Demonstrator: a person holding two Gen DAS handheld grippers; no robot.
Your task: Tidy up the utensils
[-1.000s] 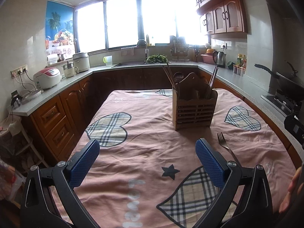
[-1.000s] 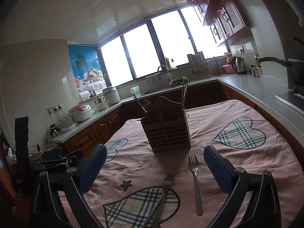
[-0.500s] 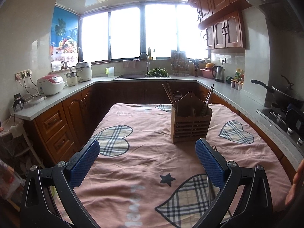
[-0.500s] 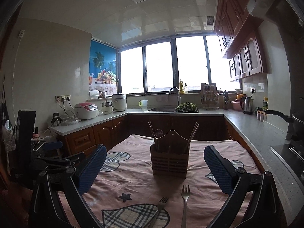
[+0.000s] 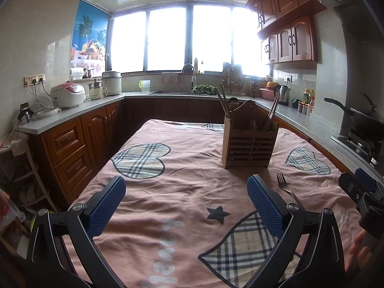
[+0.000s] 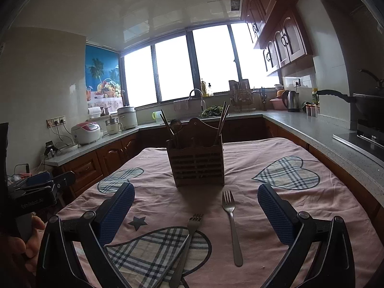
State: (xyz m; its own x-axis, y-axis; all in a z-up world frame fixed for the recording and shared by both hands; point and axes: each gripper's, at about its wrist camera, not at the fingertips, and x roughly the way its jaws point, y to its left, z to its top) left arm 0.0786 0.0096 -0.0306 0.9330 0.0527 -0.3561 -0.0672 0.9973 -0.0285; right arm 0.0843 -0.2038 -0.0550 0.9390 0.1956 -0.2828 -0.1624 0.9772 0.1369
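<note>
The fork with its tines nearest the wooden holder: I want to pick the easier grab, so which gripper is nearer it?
Right. The fork lies between the open right gripper's fingers; the left gripper sits off to its left.

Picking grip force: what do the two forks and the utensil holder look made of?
Both forks look like polished metal, probably stainless steel: grey with a dull sheen. The utensil holder looks like brown wood or bamboo, matte, with slatted sides; which one is unclear.

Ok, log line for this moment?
left gripper: open, empty | right gripper: open, empty | two forks: on tablecloth | holder: upright, chopsticks inside
</note>
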